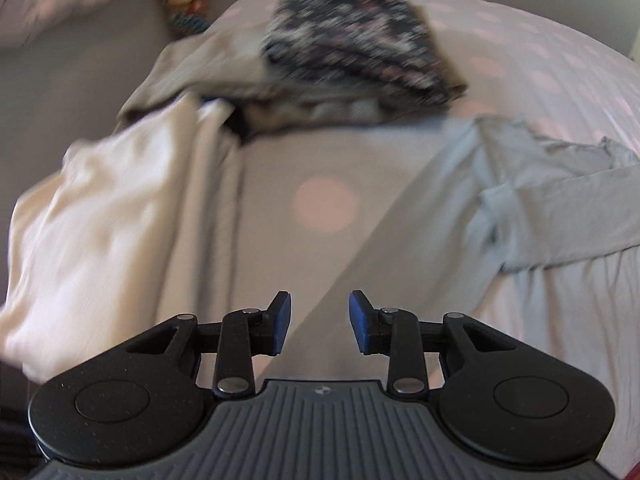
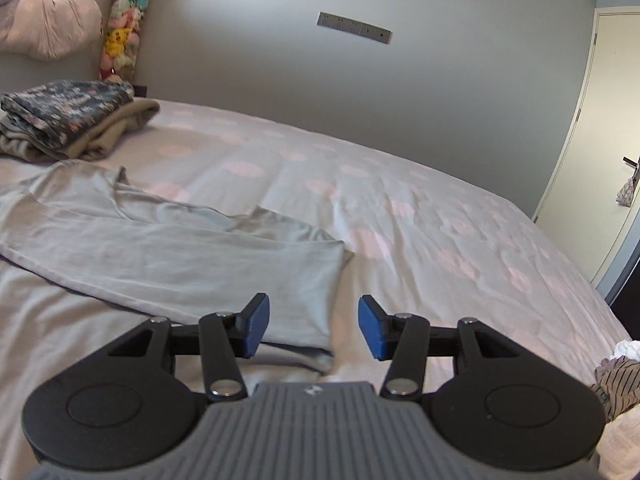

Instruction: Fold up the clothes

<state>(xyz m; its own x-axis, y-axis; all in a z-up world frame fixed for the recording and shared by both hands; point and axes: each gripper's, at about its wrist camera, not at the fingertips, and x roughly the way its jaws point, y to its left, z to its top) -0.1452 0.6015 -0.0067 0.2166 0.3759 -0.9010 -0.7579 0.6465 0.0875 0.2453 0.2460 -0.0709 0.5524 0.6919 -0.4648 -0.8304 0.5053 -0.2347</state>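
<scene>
Grey shirt (image 2: 168,248): lying spread on the dotted bedsheet (image 2: 440,216), its sleeve end reaching between the right gripper (image 2: 313,328) fingers, untouched.
Jaws: both standing apart, pinching nothing; left gripper (image 1: 320,322) hovering over bare sheet.
Blurred: cream garment (image 1: 108,216), left side.
Around: folded pile (image 2: 68,120), upper left.

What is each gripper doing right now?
Left gripper: open, holding nothing.
Right gripper: open, nothing gripped, above the grey shirt.
</scene>
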